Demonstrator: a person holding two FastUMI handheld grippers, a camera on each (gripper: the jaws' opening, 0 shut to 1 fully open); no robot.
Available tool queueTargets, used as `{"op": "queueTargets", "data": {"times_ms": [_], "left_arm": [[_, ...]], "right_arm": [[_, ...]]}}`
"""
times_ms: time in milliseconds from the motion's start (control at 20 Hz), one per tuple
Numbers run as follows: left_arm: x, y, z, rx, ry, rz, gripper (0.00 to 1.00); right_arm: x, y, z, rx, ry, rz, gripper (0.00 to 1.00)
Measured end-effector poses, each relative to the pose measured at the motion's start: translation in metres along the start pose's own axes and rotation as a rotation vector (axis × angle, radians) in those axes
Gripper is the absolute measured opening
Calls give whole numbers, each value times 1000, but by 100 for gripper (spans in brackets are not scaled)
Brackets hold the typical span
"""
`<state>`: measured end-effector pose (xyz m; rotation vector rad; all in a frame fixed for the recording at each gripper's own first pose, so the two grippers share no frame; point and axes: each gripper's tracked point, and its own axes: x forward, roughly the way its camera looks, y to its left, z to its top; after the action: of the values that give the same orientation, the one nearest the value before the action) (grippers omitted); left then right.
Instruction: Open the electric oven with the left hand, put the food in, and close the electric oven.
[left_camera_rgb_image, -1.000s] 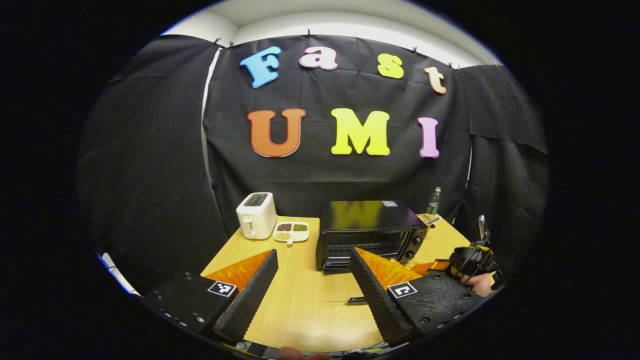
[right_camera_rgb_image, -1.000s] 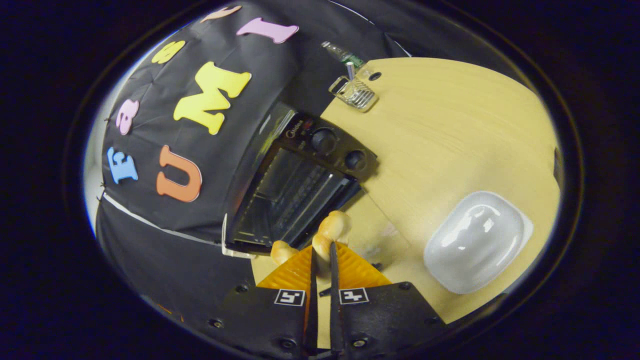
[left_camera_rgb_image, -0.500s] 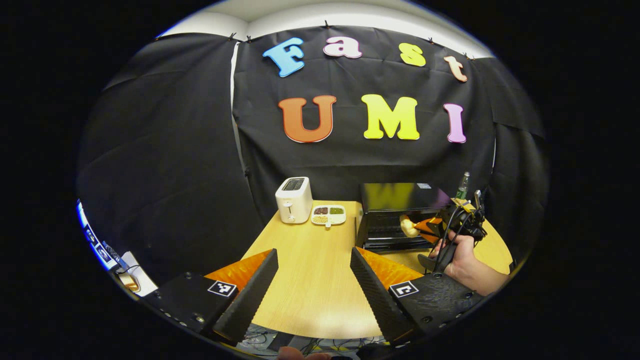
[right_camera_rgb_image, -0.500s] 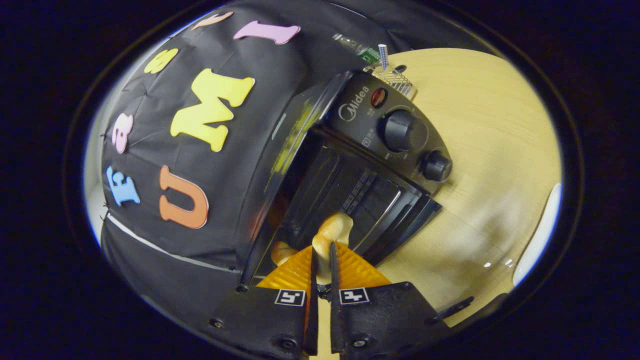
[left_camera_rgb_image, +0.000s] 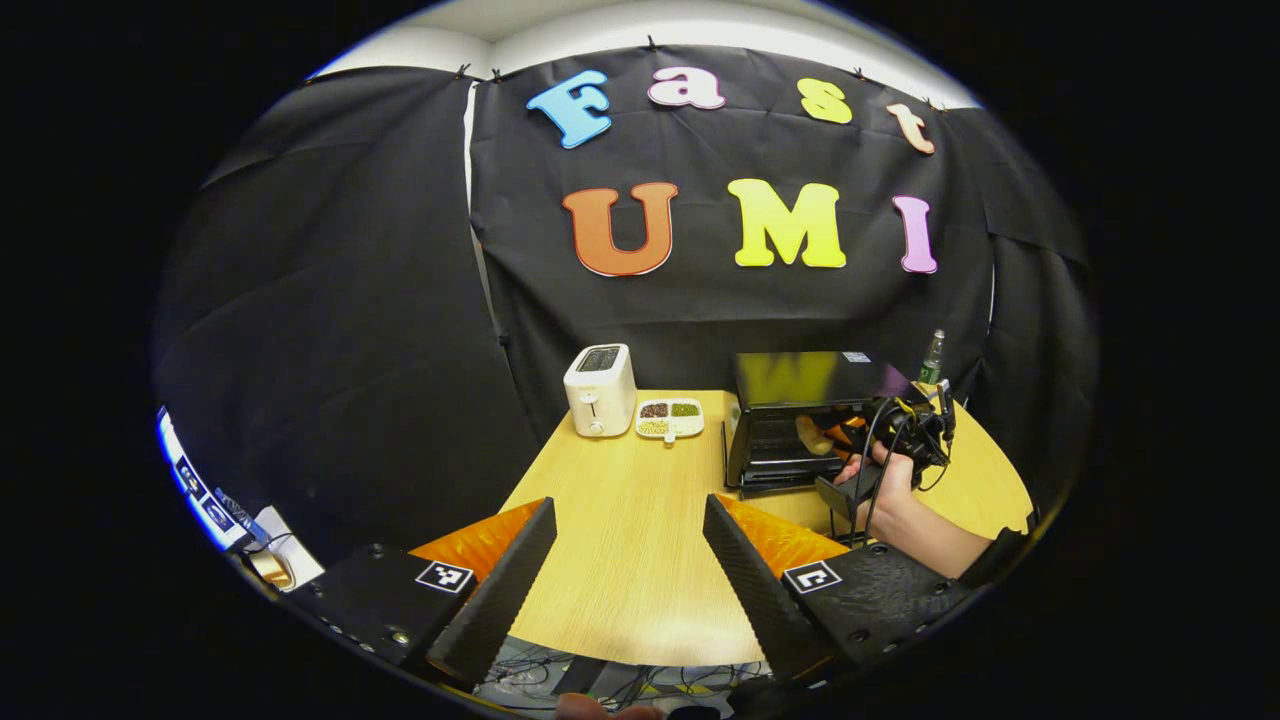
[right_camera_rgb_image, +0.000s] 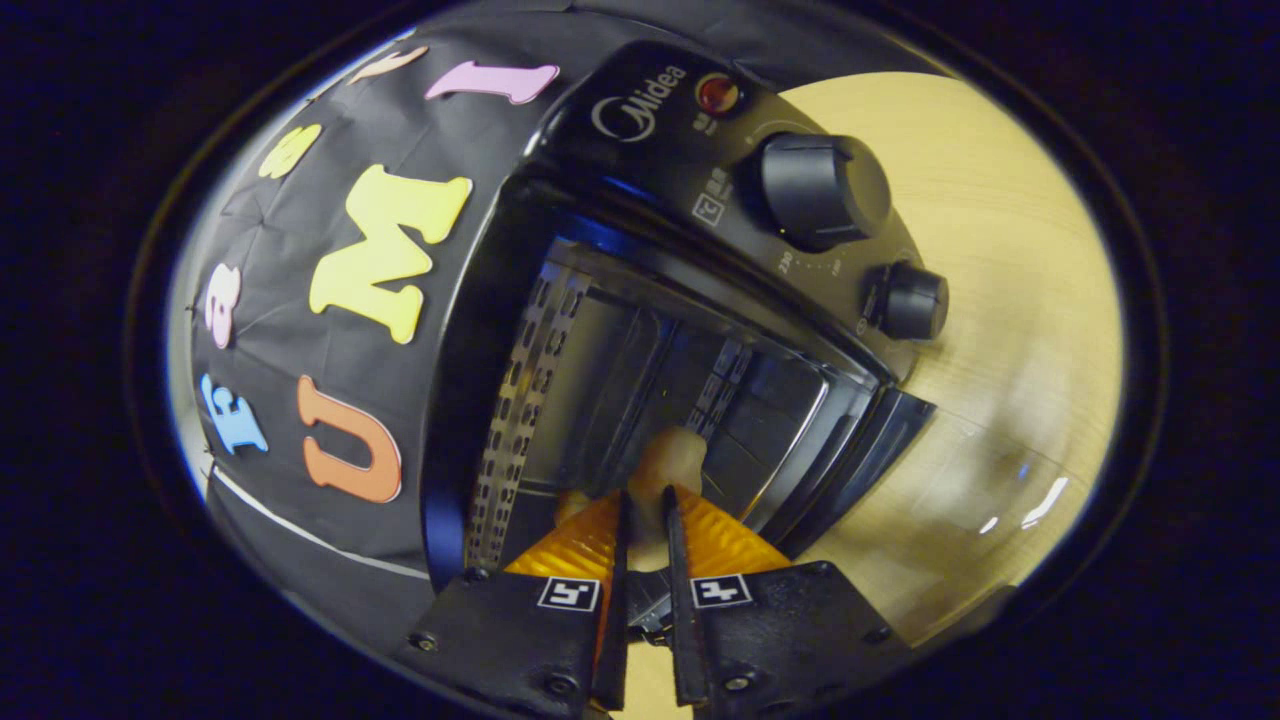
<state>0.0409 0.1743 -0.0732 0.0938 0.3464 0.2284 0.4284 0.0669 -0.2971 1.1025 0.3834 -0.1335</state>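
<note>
Wooden table (left_camera_rgb_image: 640, 520), open oven (right_camera_rgb_image: 650, 330), right gripper (right_camera_rgb_image: 645, 520) pinching bread (right_camera_rgb_image: 668, 462)

A staged recording booth is shown, not a real kitchen. Black cloth (left_camera_rgb_image: 330, 300) is pinned up as walls under a white ceiling strip. Kitchen appliances, a toaster (left_camera_rgb_image: 600, 390) and an electric oven (left_camera_rgb_image: 800, 405), are set on a bare wooden surface (left_camera_rgb_image: 620, 520), and loose cables (left_camera_rgb_image: 620, 685) are seen beneath its edge.

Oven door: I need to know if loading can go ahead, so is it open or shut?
Open. The oven cavity is exposed, and the right gripper holds the food at its mouth.
</note>
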Motion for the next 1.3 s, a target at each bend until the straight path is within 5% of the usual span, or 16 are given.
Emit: {"op": "queueTargets", "data": {"times_ms": [100,200,650,750,900,1250,1300], "left_arm": [[-2,-3,1,-6,-4,-7,98],[-3,-5,1,-17,-11,-14,98],[-13,-32,-1,-43,-39,-69,98],[-13,-40,-1,-49,-44,-91,98],[-8,-57,-4,-58,-41,-133,98],[7,-117,-33,-109,34,-252,98],[8,-126,-39,-103,44,-269,89]], "right_arm": [[-5,6,-3,-24,-2,23,19],[-10,7,-6,-63,5,20,42],[-98,-3,-27,-208,55,-12,90],[-130,-3,-37,-270,78,3,84],[-178,-14,-43,-435,108,-13,95],[-276,-45,9,-863,0,-123,95],[-288,-48,14,-898,-12,-130,96]]}}
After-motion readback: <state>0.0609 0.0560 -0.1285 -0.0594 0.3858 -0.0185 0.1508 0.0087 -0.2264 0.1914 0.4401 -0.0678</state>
